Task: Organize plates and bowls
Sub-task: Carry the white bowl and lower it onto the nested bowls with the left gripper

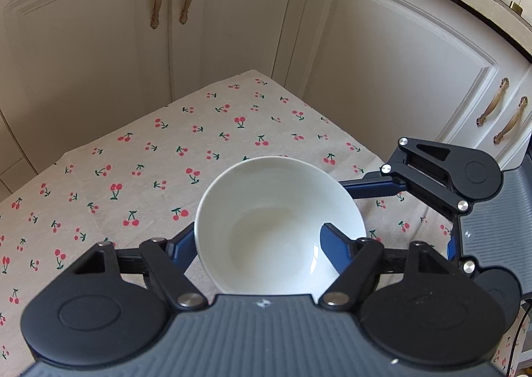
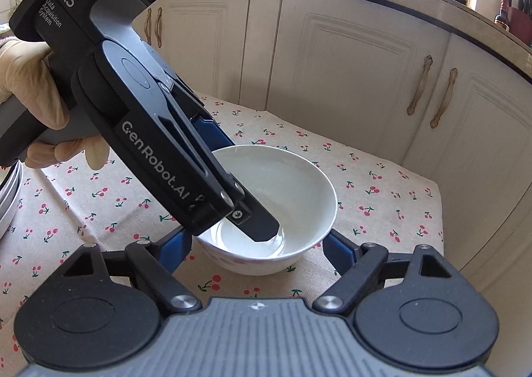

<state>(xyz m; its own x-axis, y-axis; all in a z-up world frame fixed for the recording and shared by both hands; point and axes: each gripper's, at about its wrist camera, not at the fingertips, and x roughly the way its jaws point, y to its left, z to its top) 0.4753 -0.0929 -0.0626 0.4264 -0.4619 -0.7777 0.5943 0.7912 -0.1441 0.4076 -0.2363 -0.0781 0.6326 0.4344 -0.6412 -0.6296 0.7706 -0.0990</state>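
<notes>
A white bowl stands upright on the cherry-print tablecloth. My left gripper straddles the bowl's near rim: one blue finger is outside the wall on the left, the other reaches inside. In the right wrist view the left gripper comes in from the upper left, one finger dipping into the bowl. My right gripper is open, its blue fingers spread on either side of the bowl's base, apart from it. The right gripper also shows at the right edge of the left wrist view.
The table is covered by the cherry cloth and stands against cream cabinet doors. A stack of plates shows at the far left edge in the right wrist view. A gloved hand holds the left gripper.
</notes>
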